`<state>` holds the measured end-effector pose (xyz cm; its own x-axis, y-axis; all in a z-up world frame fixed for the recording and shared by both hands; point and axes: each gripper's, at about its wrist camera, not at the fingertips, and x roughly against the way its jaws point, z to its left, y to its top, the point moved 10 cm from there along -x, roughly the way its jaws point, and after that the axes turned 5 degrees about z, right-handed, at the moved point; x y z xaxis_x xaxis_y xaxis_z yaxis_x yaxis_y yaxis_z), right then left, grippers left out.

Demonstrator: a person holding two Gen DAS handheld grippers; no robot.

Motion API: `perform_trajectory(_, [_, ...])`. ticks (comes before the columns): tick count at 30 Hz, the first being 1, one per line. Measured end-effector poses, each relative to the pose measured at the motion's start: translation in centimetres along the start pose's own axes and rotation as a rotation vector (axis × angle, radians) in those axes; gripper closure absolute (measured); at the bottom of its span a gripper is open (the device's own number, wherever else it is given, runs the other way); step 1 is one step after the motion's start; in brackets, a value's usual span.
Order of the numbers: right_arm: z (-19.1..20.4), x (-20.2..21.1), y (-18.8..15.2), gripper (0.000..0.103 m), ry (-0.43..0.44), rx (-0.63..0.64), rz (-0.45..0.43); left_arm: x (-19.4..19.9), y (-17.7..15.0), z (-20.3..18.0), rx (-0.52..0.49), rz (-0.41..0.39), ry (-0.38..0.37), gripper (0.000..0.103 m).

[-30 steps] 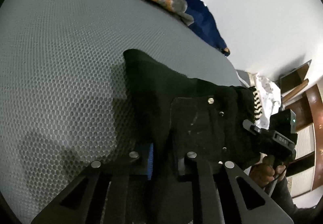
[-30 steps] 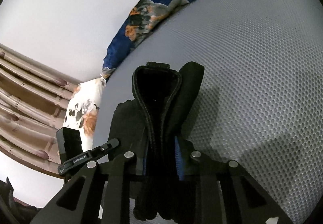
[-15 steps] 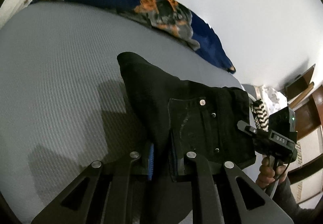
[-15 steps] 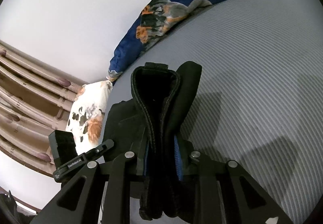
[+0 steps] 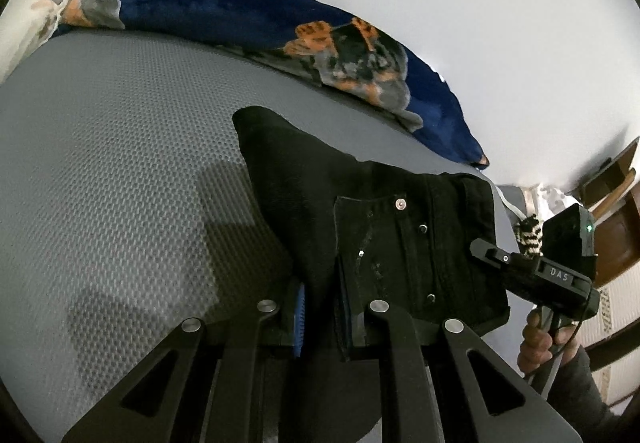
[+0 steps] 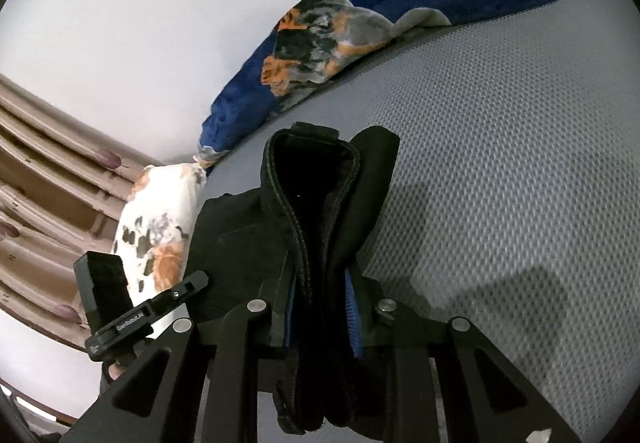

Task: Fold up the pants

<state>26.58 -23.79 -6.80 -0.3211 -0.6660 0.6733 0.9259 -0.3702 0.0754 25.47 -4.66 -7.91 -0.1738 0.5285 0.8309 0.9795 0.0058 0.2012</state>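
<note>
Black pants lifted between both grippers, above the grey bed

We hold the pants clear of the mattress, probably so the fabric hangs straight before we lay the next fold. Our left gripper is clamped on a bunched edge, and our right gripper pinches a thick stitched band. The cloth is heavy black denim with metal rivets; the mattress below is dimpled grey mesh, with a plush blue blanket along its far edge.
</note>
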Motion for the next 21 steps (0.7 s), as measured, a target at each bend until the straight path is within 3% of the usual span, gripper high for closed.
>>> perform_trajectory(4, [-2.0, -1.4, -0.2, 0.078, -0.099, -0.008, 0.007, -2.0, -0.3, 1.9, 0.016, 0.028, 0.06, 0.087])
perform_trajectory(9, [-4.1, -2.0, -1.4, 0.06, -0.233, 0.023, 0.017, -4.0, -2.0, 4.6, 0.071, 0.068, 0.115, 0.067])
perform_trajectory(14, [-4.9, -1.9, -2.7, 0.051, -0.298, 0.044, 0.027, -3.8, -2.9, 4.4, 0.043, 0.058, 0.171, 0.063])
perform_trajectory(21, [-3.8, -0.1, -3.8, 0.049, -0.388, 0.089, -0.019, -1.6, -4.7, 3.7, -0.022, 0.044, 0.313, 0.05])
